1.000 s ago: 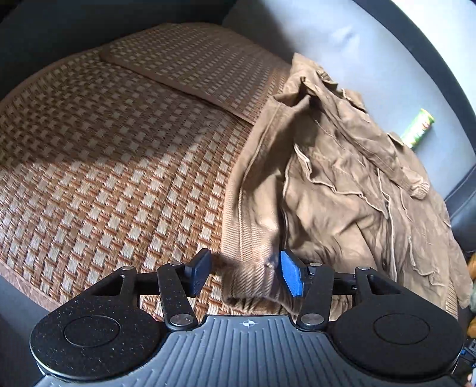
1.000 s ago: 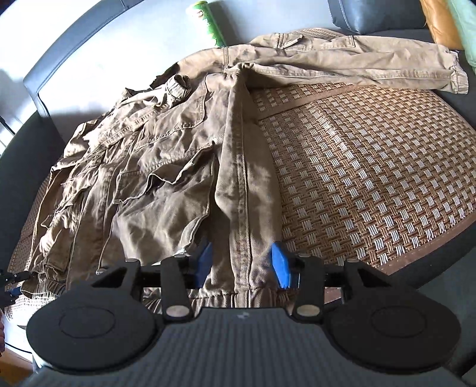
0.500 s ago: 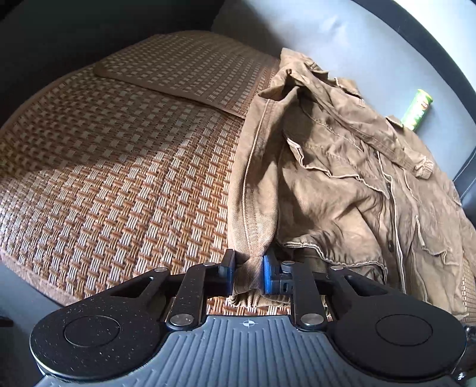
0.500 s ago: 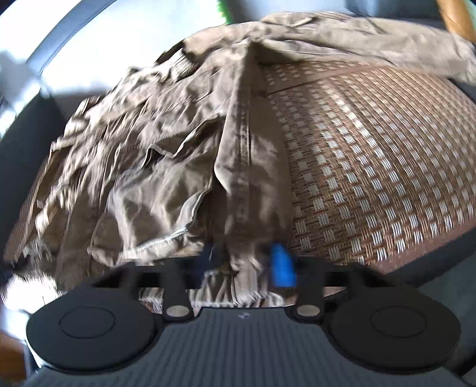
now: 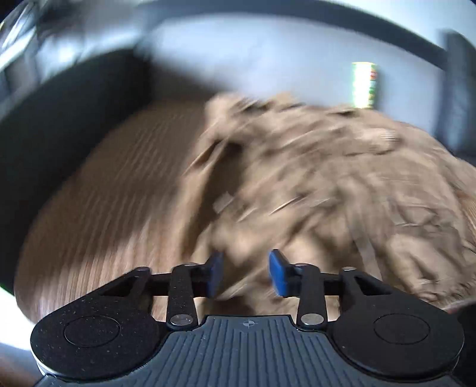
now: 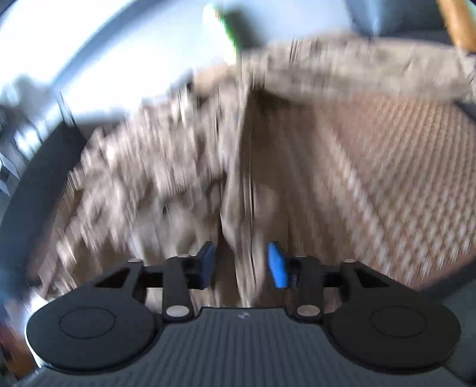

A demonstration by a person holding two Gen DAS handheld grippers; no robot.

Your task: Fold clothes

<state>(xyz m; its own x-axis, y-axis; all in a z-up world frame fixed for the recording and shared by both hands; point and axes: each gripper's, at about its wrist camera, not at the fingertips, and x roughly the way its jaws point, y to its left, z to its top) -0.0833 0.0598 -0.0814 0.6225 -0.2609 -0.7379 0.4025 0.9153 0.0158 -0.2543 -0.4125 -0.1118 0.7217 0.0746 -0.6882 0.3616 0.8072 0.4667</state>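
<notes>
A tan jacket (image 5: pixel 312 184) lies crumpled on a woven mat (image 5: pixel 119 193); both views are smeared by motion. My left gripper (image 5: pixel 246 274) hovers over the jacket's near edge. Its jaws are opening, and the blue pads (image 5: pixel 278 274) stand apart with cloth behind the gap, not pressed. In the right wrist view the jacket (image 6: pixel 166 178) spreads to the left, one sleeve running along the back. A narrow fold of it runs between the opening jaws of my right gripper (image 6: pixel 241 265), clear of both pads (image 6: pixel 276 265).
A green can (image 5: pixel 364 84) stands behind the jacket against the pale backrest, and shows as a can (image 6: pixel 230 26) at the top of the right wrist view. Dark sofa upholstery (image 5: pixel 74 104) rims the mat (image 6: pixel 386 178). An orange cushion (image 6: pixel 455 20) sits far right.
Both grippers went from apart to pinched on the jacket's hem, and now stand apart again. The left view has rolled and lifted away; both pictures have turned blurry.
</notes>
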